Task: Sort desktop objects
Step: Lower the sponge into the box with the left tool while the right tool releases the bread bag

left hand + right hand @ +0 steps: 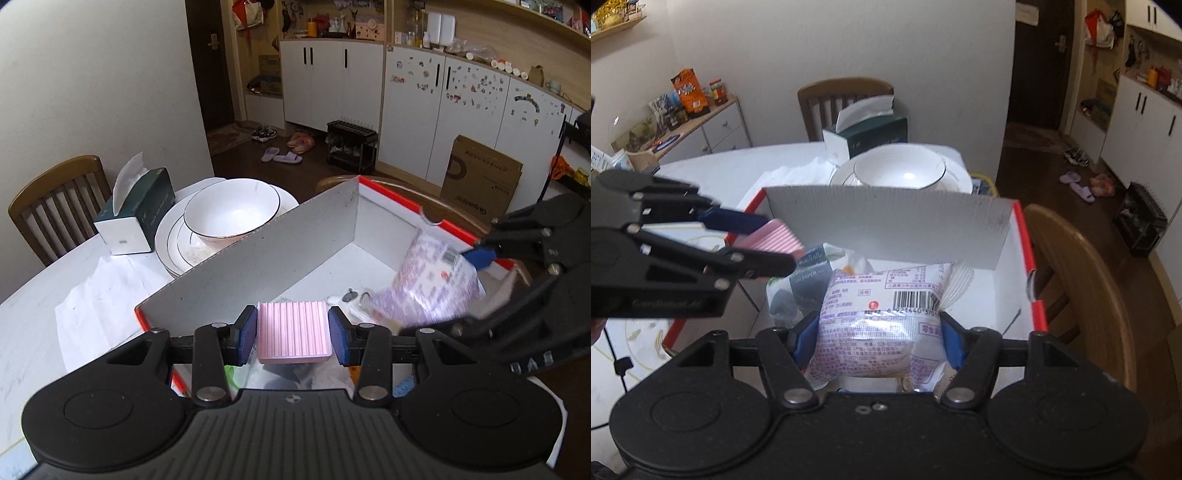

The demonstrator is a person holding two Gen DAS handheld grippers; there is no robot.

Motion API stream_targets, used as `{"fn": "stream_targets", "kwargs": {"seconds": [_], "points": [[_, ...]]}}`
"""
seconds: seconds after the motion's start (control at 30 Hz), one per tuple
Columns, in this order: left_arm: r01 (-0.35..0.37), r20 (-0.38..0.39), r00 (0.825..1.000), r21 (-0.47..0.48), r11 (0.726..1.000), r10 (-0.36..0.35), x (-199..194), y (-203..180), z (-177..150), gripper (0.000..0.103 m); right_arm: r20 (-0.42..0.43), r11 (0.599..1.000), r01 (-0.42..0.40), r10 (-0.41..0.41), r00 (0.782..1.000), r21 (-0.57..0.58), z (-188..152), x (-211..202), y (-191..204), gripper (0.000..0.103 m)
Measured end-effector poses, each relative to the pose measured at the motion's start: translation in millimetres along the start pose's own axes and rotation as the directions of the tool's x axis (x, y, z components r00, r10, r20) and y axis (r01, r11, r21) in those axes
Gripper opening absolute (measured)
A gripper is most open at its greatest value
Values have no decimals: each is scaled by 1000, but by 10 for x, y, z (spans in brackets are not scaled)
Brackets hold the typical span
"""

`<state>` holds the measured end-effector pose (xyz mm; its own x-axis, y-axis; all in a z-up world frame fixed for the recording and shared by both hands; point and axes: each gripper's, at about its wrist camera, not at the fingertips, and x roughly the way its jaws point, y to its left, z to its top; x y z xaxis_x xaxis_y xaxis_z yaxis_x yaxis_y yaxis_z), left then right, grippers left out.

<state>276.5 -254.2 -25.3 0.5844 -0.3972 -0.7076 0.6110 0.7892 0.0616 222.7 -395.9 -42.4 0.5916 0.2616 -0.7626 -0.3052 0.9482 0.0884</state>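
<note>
My left gripper is shut on a pink ribbed block, held over the near end of an open cardboard box with red edges. The same block shows in the right wrist view between the left gripper's blue pads. My right gripper is shut on a purple-and-white printed snack packet, also above the box. In the left wrist view that packet hangs at the box's right side. Inside the box lie other packets and small items.
A white bowl on stacked plates and a green tissue box stand on the white table behind the raised box flap. Wooden chairs stand beside the table. White paper lies left of the box.
</note>
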Motion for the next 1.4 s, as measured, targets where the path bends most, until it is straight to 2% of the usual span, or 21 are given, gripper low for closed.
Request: {"fn": "stream_targets", "kwargs": {"seconds": [0.2, 0.57, 0.87, 1.27, 1.33, 1.4], "points": [[17, -32, 999, 31, 999, -16, 240, -2, 31, 41, -68, 1000, -17, 17, 998, 9, -28, 200, -79, 65], [39, -95, 995, 87, 995, -30, 516, -105, -38, 41, -132, 999, -40, 38, 990, -14, -98, 402, -108, 65], [61, -157, 986, 71, 996, -49, 665, -43, -141, 41, -135, 997, -68, 64, 989, -24, -99, 423, -140, 66], [96, -215, 973, 47, 994, -84, 723, -23, -139, 41, -151, 997, -58, 52, 987, -41, -81, 505, -72, 69], [100, -214, 973, 43, 994, -88, 712, -15, -139, 42, -149, 998, -54, 48, 988, -37, -81, 507, -72, 70], [96, -211, 974, 42, 994, -85, 693, -15, -151, 48, -145, 998, -52, 46, 988, -35, -93, 490, -79, 71]]}}
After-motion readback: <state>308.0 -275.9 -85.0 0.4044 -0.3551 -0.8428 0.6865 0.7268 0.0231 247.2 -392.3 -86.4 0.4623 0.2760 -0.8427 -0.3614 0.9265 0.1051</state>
